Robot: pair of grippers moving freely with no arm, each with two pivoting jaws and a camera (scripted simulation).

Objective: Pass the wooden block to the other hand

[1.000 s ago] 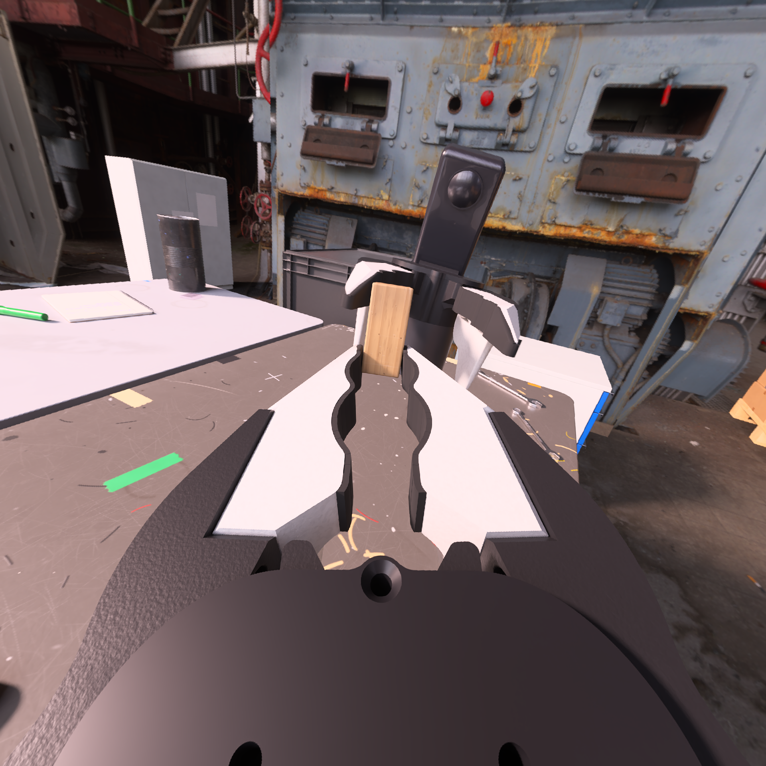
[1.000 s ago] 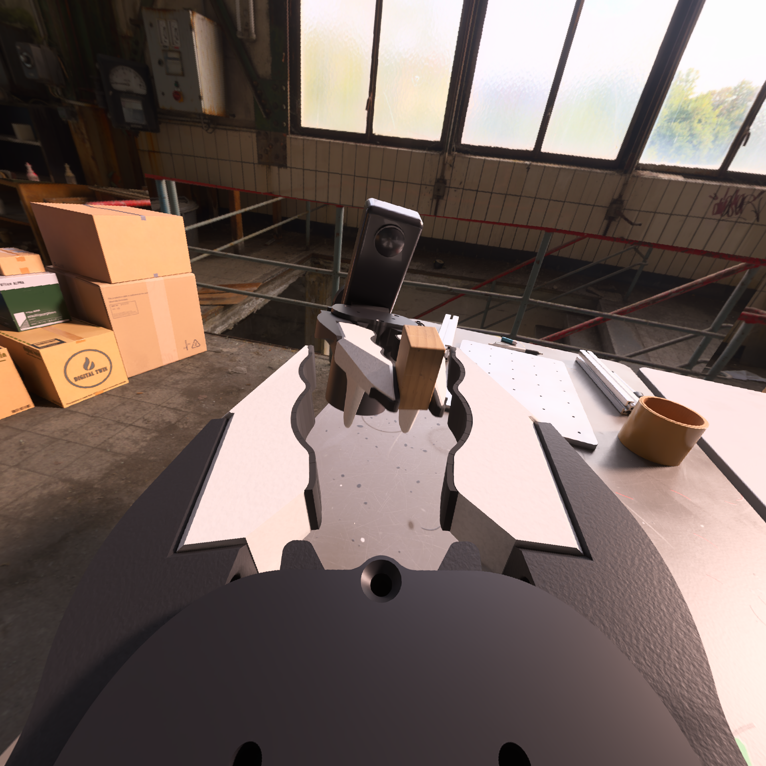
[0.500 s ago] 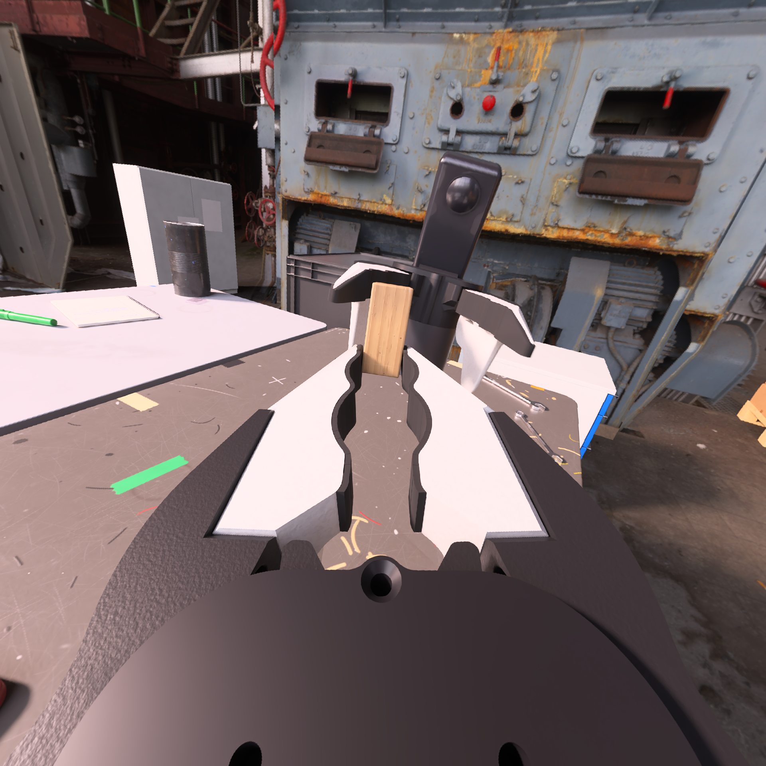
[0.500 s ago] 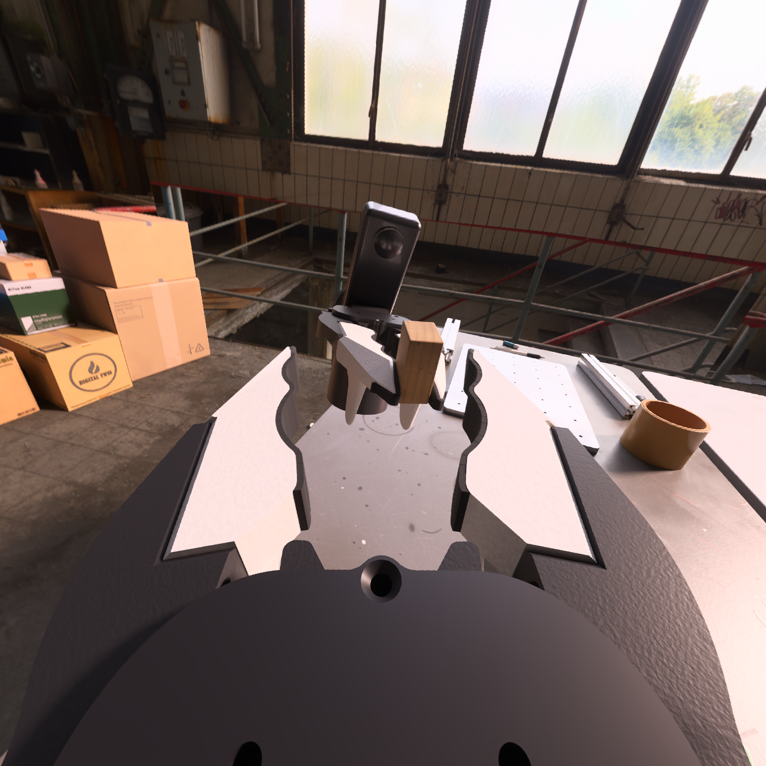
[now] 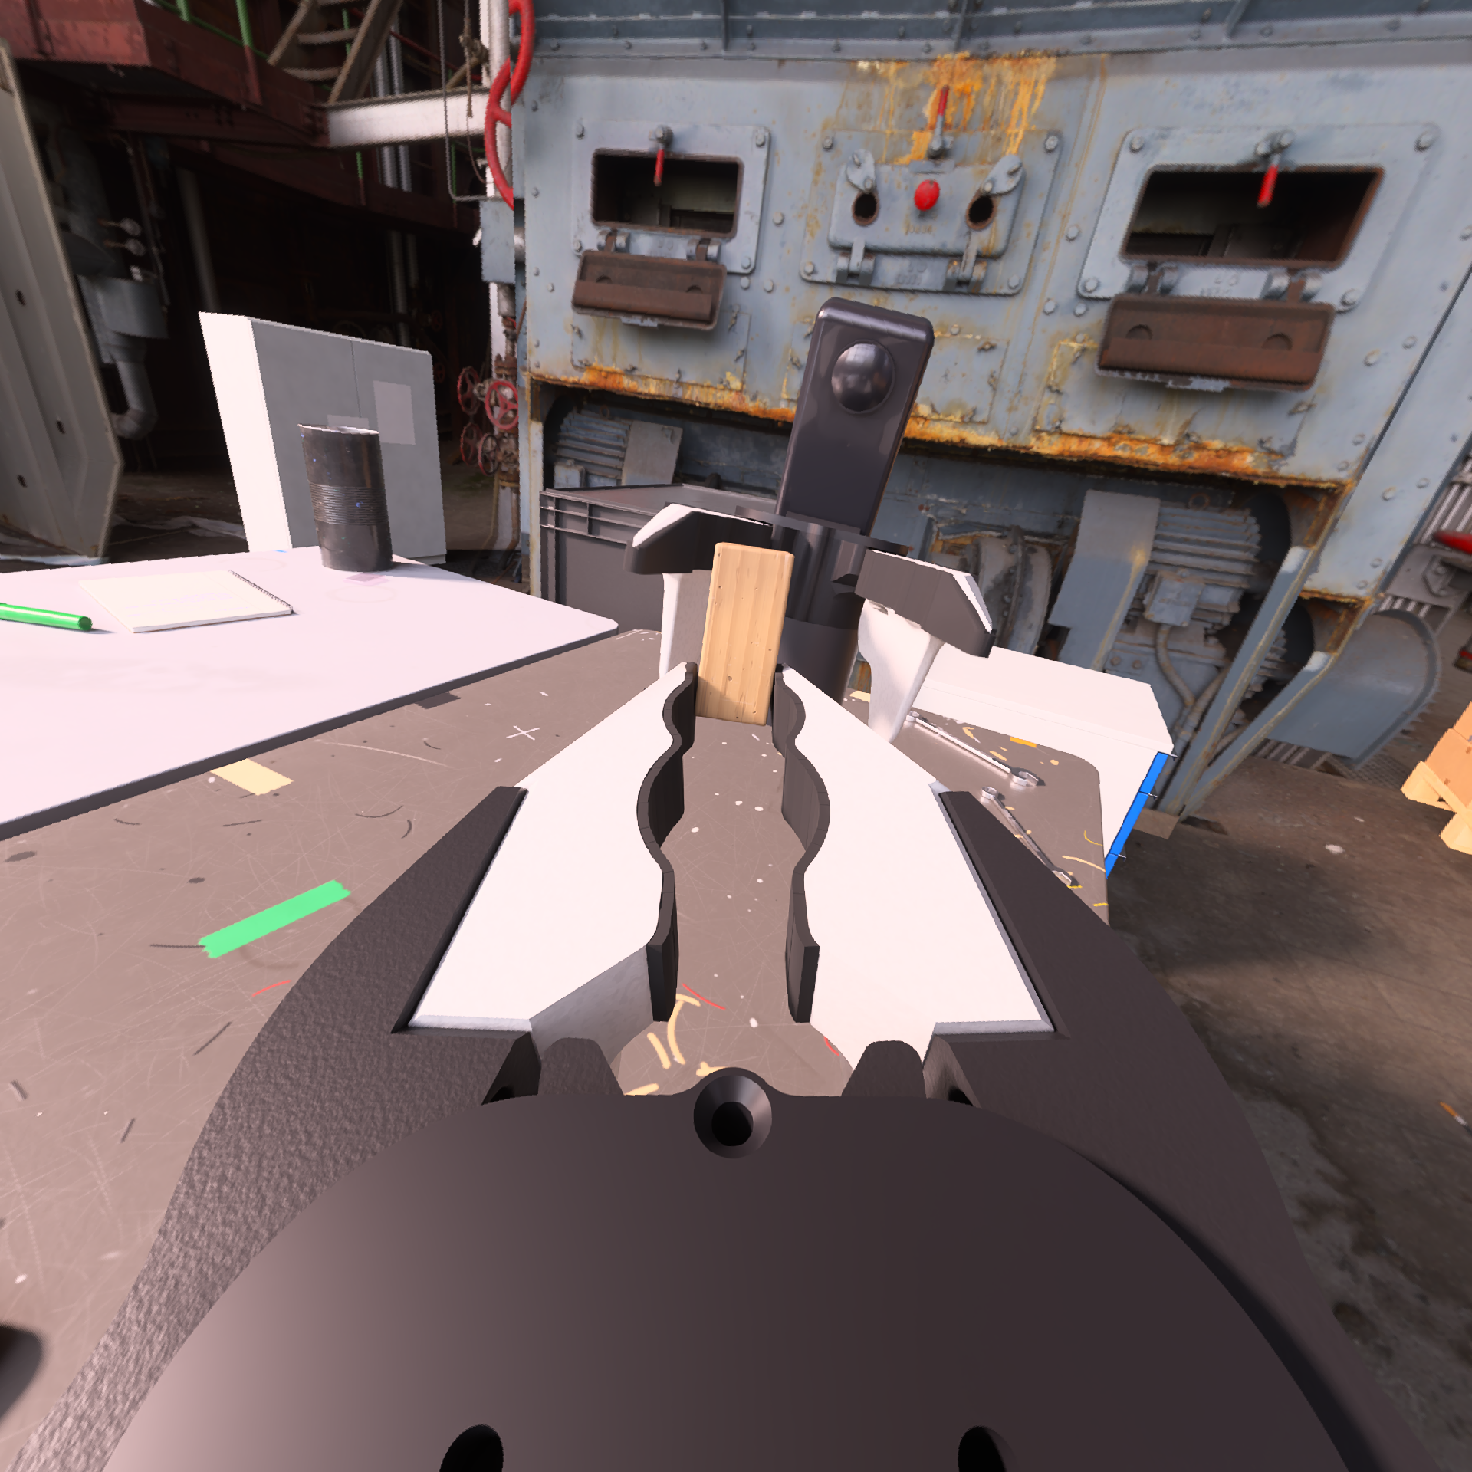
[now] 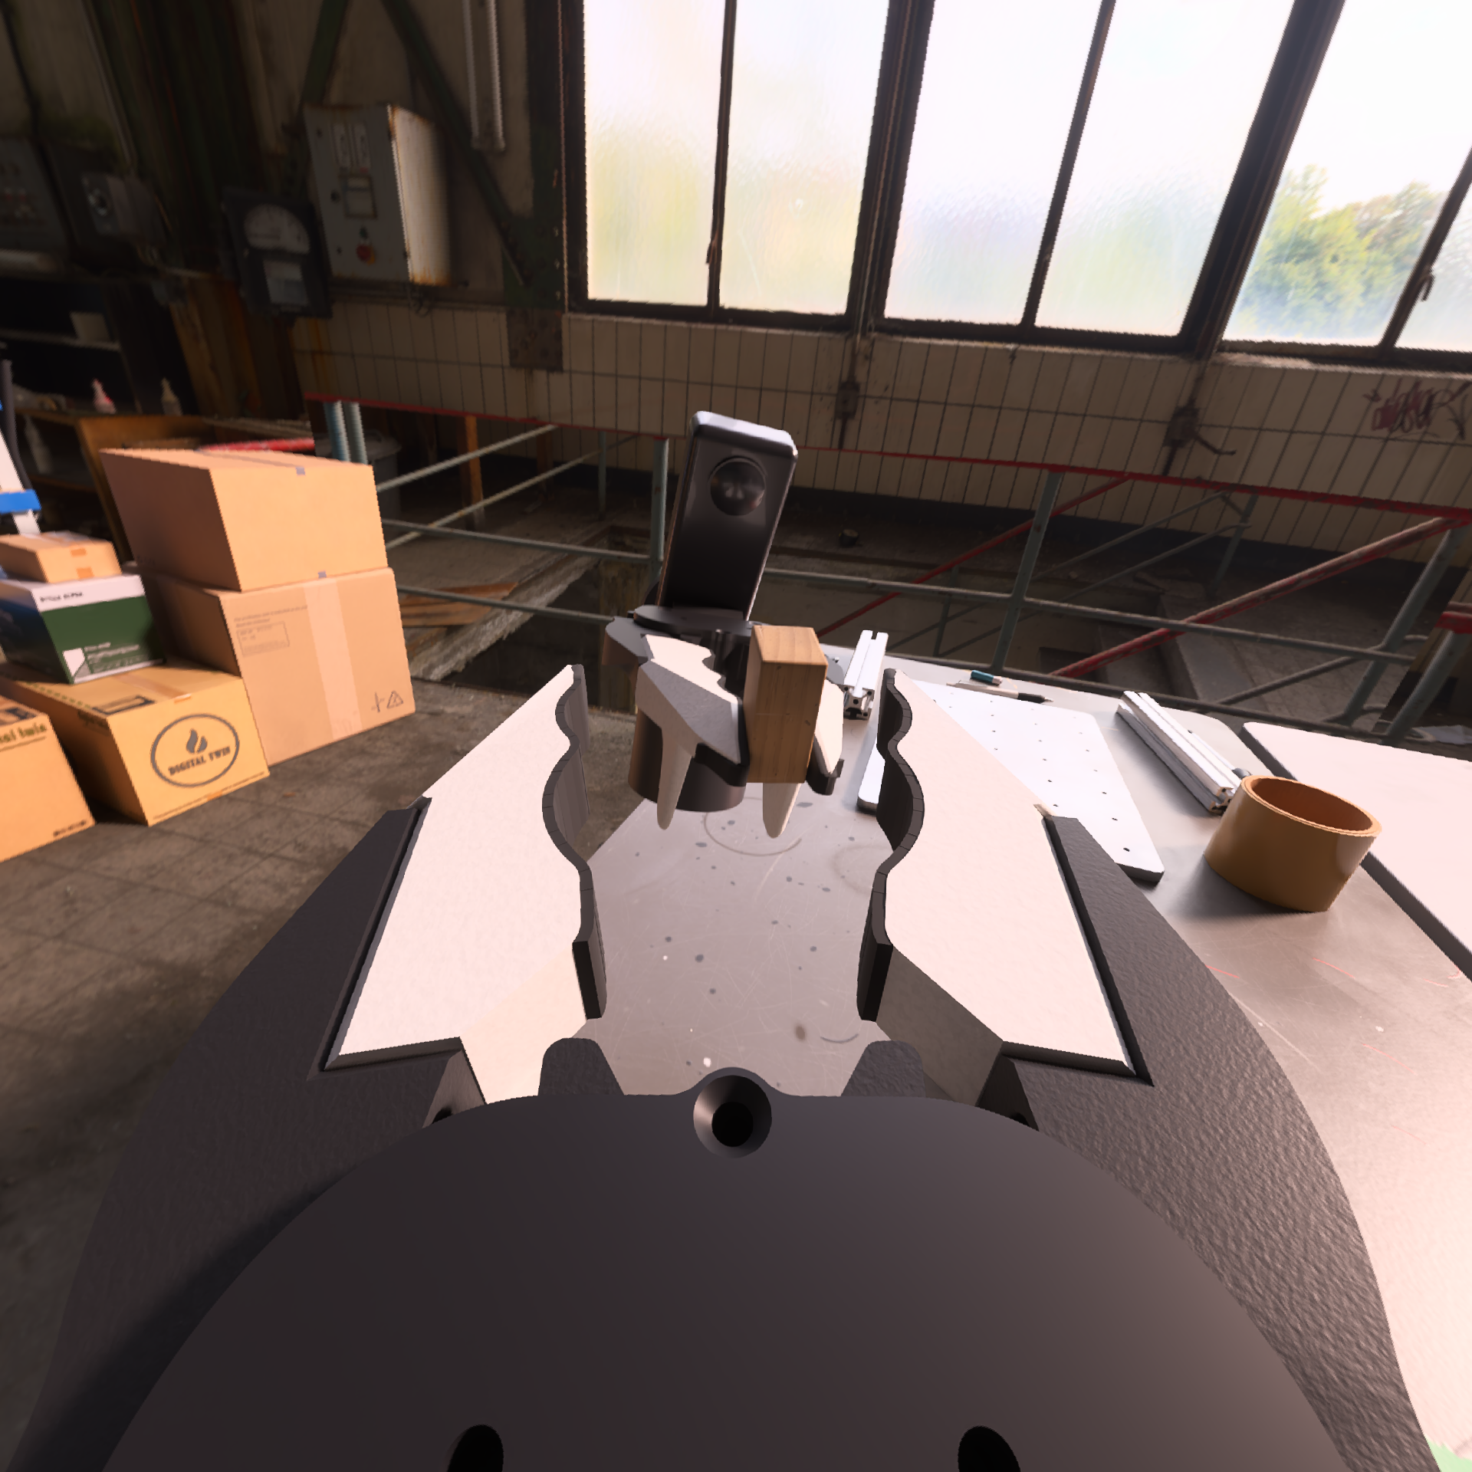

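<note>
2 grippers face: left gripper [image 5: 734,694] clamps wooden block [image 5: 742,634]; right gripper [image 6: 729,701] spread.

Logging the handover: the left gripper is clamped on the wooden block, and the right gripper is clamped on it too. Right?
Not quite. The left gripper is shut on the wooden block, but the right gripper is open: the right wrist view shows its fingers spread wide, clear of the block on both sides.

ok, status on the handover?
Left gripper shut on wooden block. Right gripper open, jaws wide, clear of block. Nothing in the way.
</note>
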